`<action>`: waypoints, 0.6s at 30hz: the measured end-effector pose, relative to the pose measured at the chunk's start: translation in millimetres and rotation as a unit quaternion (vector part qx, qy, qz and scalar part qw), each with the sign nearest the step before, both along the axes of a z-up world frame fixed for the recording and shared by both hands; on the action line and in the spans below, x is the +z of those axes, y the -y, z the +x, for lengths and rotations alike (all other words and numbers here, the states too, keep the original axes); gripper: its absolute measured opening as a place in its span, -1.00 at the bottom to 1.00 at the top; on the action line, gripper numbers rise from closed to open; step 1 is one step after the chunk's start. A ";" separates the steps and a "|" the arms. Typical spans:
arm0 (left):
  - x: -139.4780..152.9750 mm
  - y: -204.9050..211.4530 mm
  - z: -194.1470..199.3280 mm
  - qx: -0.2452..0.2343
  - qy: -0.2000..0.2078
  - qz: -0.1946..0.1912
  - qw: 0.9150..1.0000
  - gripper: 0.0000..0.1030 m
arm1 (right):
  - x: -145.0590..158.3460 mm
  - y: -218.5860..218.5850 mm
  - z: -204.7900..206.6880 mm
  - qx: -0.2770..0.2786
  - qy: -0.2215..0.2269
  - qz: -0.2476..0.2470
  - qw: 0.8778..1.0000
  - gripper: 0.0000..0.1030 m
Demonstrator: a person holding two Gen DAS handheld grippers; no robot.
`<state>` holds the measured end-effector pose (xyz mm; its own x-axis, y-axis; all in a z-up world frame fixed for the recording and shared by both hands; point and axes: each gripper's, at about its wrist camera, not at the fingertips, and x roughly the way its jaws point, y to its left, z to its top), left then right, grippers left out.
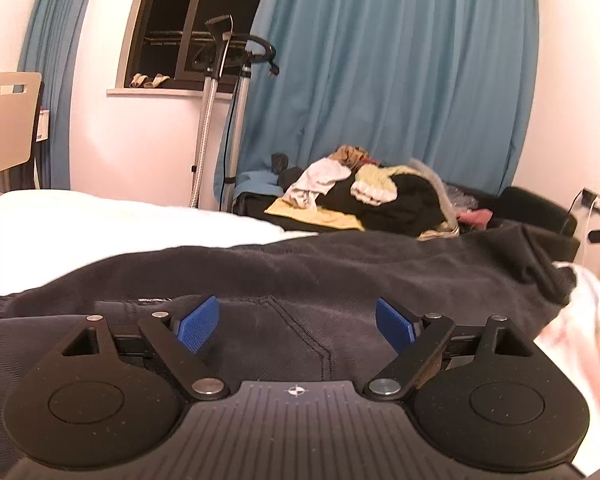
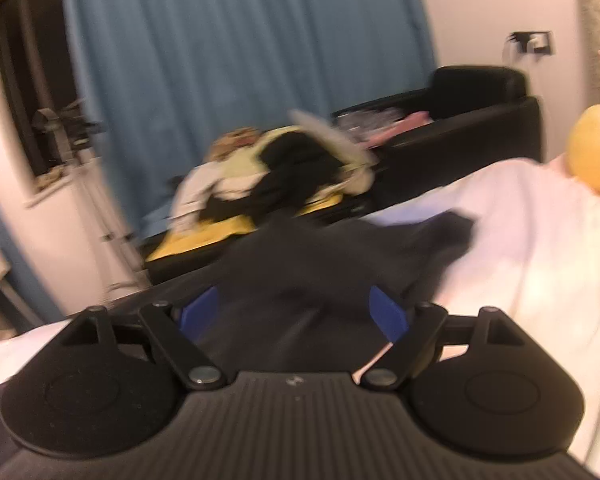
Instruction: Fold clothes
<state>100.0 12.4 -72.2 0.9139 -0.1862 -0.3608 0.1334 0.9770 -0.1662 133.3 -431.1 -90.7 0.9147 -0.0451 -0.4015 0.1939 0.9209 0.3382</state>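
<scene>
I am hovering both grippers over a dark grey garment point(image 1: 340, 264) that is lying spread on a white bed point(image 1: 100, 224), and neither is holding anything. The left gripper point(image 1: 296, 326) is standing with its jaws wide apart, blue pads point(image 1: 198, 328) clear of the cloth, a stitched seam point(image 1: 304, 332) running beneath the gap. The right gripper point(image 2: 294, 316) is likewise gaping wide over the same dark cloth, nothing pinched between its pads.

I am judging this fabric to be soft, fairly thick and limp: light to lift, certain to sag and drag, not fragile, unlikely to slip from ribbed pads. The sensible holds look to be a hem or corner at each side, pinching one clean edge, not a bunched fold.

The left view is giving me sharp detail: the seam, the ribbed band at lower left, and a heap of mixed laundry point(image 1: 372, 192) waiting beyond on a black sofa point(image 1: 536, 206) before blue curtains point(image 1: 400, 80). The right view is blurring heavily, yet it alone is showing the garment's far ragged end point(image 2: 452, 232) lying on the sheet and a yellow cushion point(image 2: 596, 156) at the bed's right.
</scene>
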 end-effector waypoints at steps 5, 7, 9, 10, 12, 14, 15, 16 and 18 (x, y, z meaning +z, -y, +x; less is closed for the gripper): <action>11.0 -10.7 -27.2 0.011 -0.015 -0.007 1.000 0.71 | 5.3 -76.0 -38.5 0.079 0.004 0.008 0.997 0.63; 14.8 -13.1 -37.0 0.016 -0.026 -0.004 1.000 0.71 | 8.7 -101.9 -54.6 0.103 0.013 -0.008 0.995 0.63; 18.6 -14.6 -45.5 0.020 -0.037 0.001 0.999 0.71 | 10.1 -120.9 -69.8 0.122 0.024 -0.024 0.992 0.63; 20.8 -16.6 -48.3 0.024 -0.040 0.003 0.999 0.71 | 9.4 -127.8 -75.9 0.131 0.027 -0.029 0.991 0.63; 25.2 -20.9 -53.9 0.033 -0.048 0.005 0.998 0.71 | 6.8 -135.0 -83.4 0.148 0.030 -0.030 0.988 0.63; 32.3 -33.8 -59.4 0.046 -0.049 -0.011 0.998 0.71 | 3.5 -138.2 -87.8 0.165 0.030 -0.027 0.986 0.64; 37.3 -41.9 -61.9 0.054 -0.047 -0.020 0.997 0.71 | 1.4 -137.1 -87.9 0.170 0.029 -0.025 0.985 0.67; 44.7 -53.3 -63.1 0.065 -0.046 -0.028 0.996 0.71 | -0.6 -136.0 -88.0 0.176 0.028 -0.023 0.984 0.72; 58.0 -81.3 -61.7 0.089 -0.051 -0.051 0.993 0.71 | -5.2 -130.9 -84.8 0.180 0.025 -0.010 0.983 0.85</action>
<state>38.3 93.7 -14.2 0.8953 -0.0649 -0.4408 -0.0633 0.9608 -0.2699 48.5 -300.3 -95.9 0.8914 0.2780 -0.3580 -0.1629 0.9335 0.3194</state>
